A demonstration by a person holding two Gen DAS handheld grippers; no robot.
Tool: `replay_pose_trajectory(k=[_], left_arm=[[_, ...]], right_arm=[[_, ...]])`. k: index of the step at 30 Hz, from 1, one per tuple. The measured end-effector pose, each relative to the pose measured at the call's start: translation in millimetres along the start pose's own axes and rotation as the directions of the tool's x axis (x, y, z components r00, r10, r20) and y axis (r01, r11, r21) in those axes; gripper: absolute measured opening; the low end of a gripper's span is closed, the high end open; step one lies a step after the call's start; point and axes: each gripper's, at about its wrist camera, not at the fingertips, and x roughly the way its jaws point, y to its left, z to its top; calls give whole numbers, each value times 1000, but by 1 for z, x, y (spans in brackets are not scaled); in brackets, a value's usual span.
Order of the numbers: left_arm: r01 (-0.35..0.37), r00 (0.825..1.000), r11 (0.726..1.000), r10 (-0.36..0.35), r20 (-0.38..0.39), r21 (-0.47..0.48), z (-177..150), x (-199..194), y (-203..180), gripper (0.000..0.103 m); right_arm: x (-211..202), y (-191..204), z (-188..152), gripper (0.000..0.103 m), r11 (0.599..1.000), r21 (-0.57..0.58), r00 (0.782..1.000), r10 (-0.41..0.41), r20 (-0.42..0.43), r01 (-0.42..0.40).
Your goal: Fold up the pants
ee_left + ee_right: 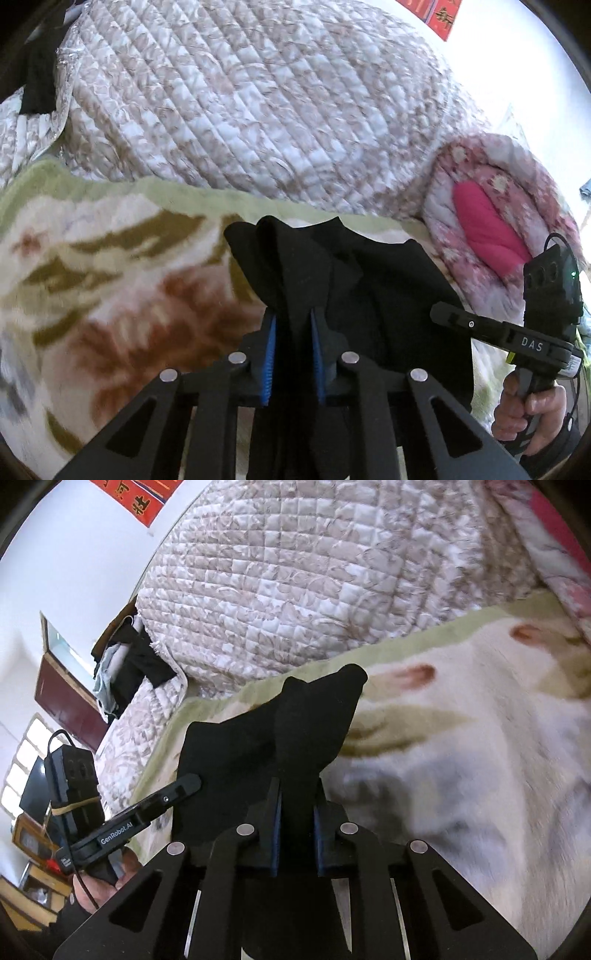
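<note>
Side by side above the blanket [110, 266], left gripper [293, 332] and right gripper [295, 812] (jaws pinched tight on bunched black pants [369, 273]).

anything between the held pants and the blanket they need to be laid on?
Nothing visible. Both the left gripper and right gripper are shut on the black pants, held above the floral blanket. The quilted cover and pink bedding lie farther back, beyond it.
</note>
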Motion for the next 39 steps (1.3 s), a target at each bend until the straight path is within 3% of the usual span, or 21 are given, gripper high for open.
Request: replay_pose_trajectory(k=[6,9,12,15,19,26,34,39], left_arm=[[-70,997,997,69,-39,-14,7,40,29,22],[-159,982,987,158,-102,-6,-1,61,42,29],[-180,980,983,178,-87,-16,-4,57,48,31],[-268,963,963,269,-34,27,-6,43,43,30],[-221,975,975,221,5,-5,-15,15,35,30],[-163,987,983,161,30,83,-44,-13,-10,30],[-201,979,971,205,-18,126,-73,2,-14,31],[-214,976,967,217,-9,136,-76,6,-16,31]], right_arm=[[51,-14,15,14,999,-18,998,-47,-50,46],[67,-29,12,18,989,-35,984,-146,-98,143],[56,-31,13,24,979,-64,978,-199,-67,195],[40,-23,12,24,969,-98,973,-229,-23,225],[26,0,0,24,953,-167,967,-254,14,253],[17,32,-33,24,924,-266,960,-279,21,274],[42,32,-64,24,896,-330,941,-333,-63,296],[43,26,-67,24,907,-314,947,-315,-64,280]])
